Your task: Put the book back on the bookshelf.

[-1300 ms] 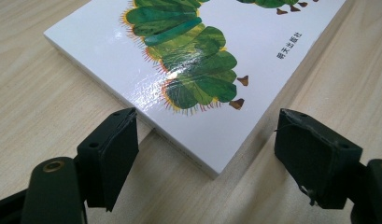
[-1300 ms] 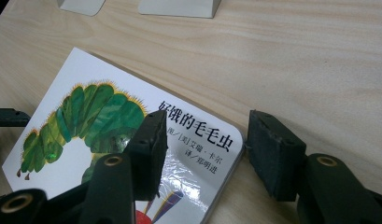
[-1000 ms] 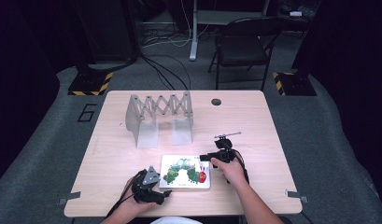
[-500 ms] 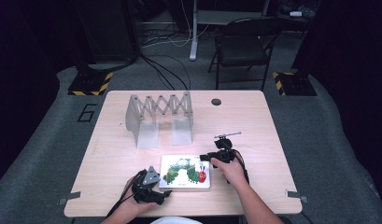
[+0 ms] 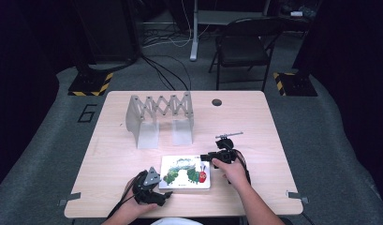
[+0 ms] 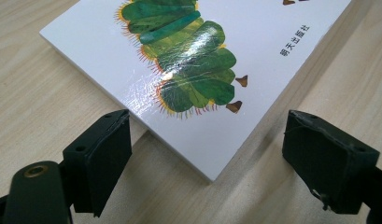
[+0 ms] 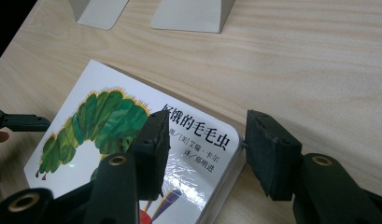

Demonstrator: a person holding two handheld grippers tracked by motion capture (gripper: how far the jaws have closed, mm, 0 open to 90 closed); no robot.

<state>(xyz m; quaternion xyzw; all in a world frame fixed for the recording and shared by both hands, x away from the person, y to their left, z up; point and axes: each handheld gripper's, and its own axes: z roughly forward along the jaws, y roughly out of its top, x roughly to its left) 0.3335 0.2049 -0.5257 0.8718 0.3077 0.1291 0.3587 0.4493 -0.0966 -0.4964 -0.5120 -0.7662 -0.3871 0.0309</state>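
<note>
High view: a picture book (image 5: pixel 185 172) with a white cover and a green caterpillar lies flat on the wooden table (image 5: pixel 273 122), in the lower middle of the frame near the front edge. Above it, toward the upper left of the tabletop, stands a grey expanding rack (image 5: pixel 160 119) with a scissor lattice across its top. A small dark disc (image 5: pixel 217 102) sits near the table's far edge, and a folding chair (image 5: pixel 243 47) stands on the floor beyond.

The left gripper (image 5: pixel 166 194) lies at the book's lower left corner, held by a hand coming in from the bottom edge. In the left gripper view its jaws stand well apart and have just been opening a little further — the book's corner (image 6: pixel 212 175) points into the gap between them. The left pad sits right against the book's edge, though contact cannot be judged; the right pad is clear of the book.

The right gripper (image 5: pixel 204 157) lies at the book's upper right corner. In the right gripper view its jaws straddle that rounded corner (image 7: pixel 233 140) — one pad over the cover beside the printed title, the other just off the edge above the bare wood. The pads stand apart, and whether they press on the book cannot be told
</note>
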